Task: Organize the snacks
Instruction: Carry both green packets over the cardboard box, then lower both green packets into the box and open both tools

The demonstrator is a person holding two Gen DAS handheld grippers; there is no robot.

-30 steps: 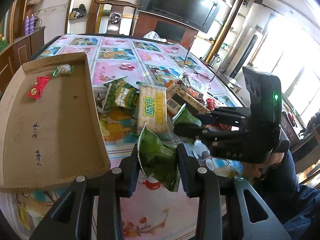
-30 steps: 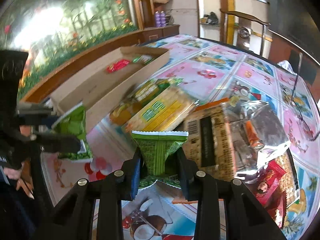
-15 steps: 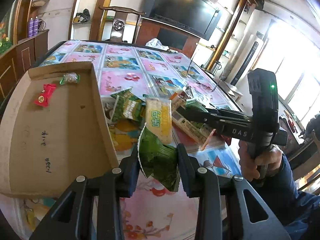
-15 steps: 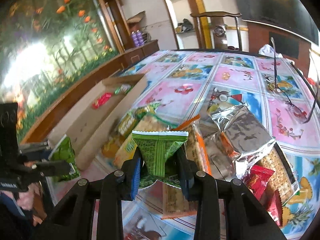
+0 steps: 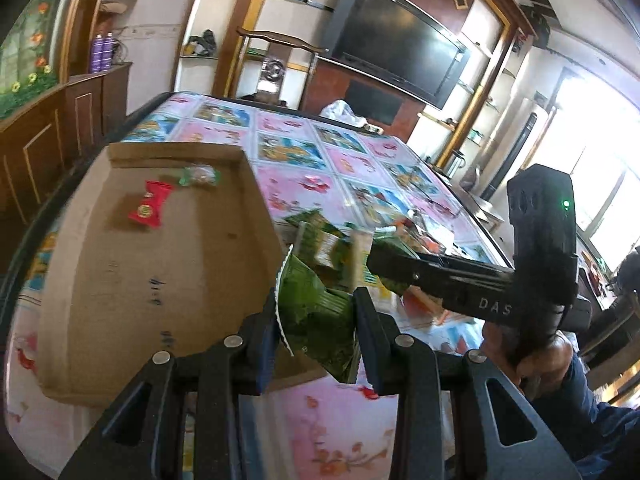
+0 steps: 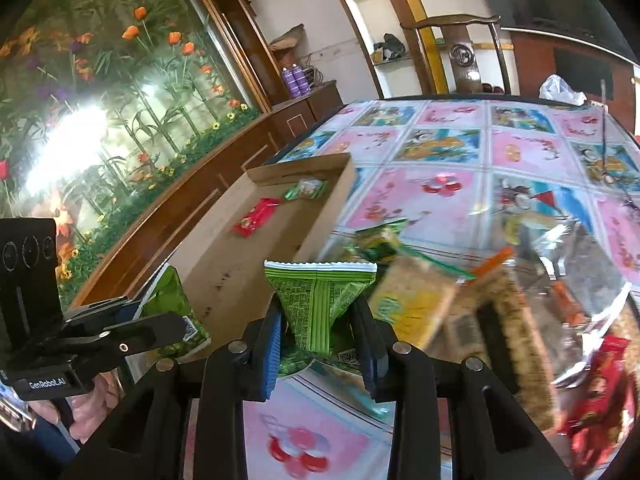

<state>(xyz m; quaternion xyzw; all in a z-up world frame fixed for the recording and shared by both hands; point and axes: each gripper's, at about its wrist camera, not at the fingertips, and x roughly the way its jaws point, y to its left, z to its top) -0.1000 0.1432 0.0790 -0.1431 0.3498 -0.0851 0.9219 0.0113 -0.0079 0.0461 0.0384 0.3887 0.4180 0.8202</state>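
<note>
Left gripper clamped on a green snack pack, held over the near right corner of the cardboard tray. Right gripper pinching another green packet, fingers closed on it, just right of the tray w/ the snack pile beyond on the bench. In the tray's far end: red candy & a small green-wrapped sweet.

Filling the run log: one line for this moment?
left tongs: green packet | right tongs: green pouch | cardboard tray: two candies
</note>
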